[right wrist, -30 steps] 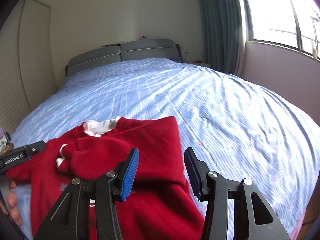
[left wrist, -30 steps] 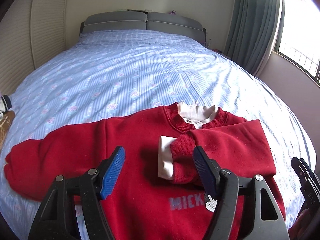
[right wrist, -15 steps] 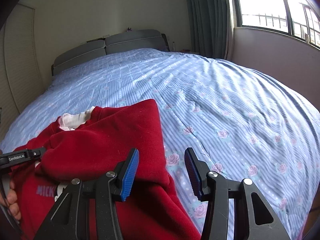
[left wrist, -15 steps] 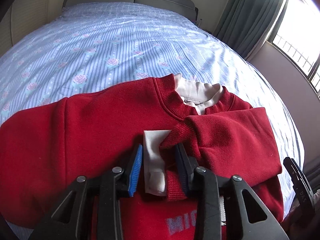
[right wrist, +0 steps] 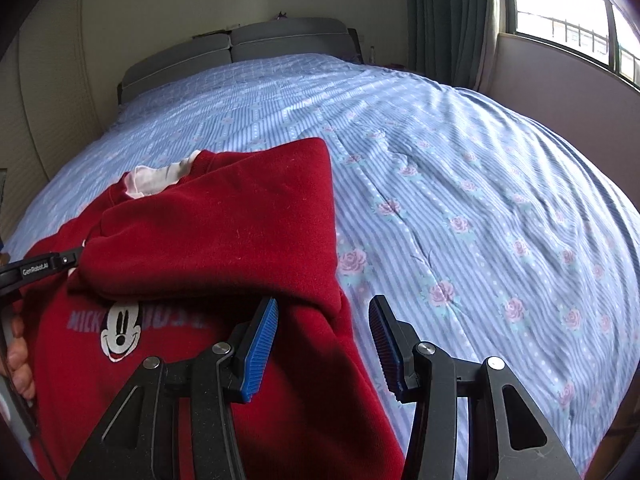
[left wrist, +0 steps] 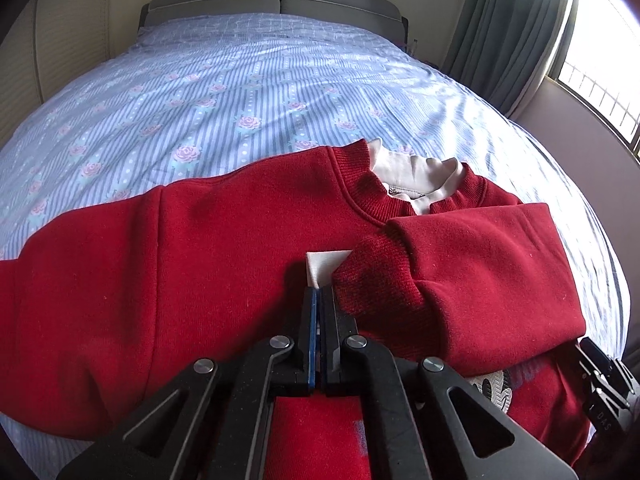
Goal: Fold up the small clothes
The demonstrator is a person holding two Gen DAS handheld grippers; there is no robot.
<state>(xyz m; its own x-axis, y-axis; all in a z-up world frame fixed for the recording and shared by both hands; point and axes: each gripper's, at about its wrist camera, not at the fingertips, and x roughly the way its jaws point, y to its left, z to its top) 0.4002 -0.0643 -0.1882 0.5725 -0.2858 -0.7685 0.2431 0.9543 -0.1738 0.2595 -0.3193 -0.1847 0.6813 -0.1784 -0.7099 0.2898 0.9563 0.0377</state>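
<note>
Left gripper [left wrist: 319,300]: black plastic arms, thin blue pads, round silver screws shining. Right gripper [right wrist: 324,344]: same black arms, blue bumpy pads, silver screws. White "GenRobot.AI" words showing on black bar off to its left.

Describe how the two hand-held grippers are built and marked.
Both are matte black frames with silver pivot bolts and ribbed blue pads. The left hand-held gripper carries white "GenRobot.AI" lettering on its side; the right hand-held gripper shows a partial "DAS" marking.
</note>
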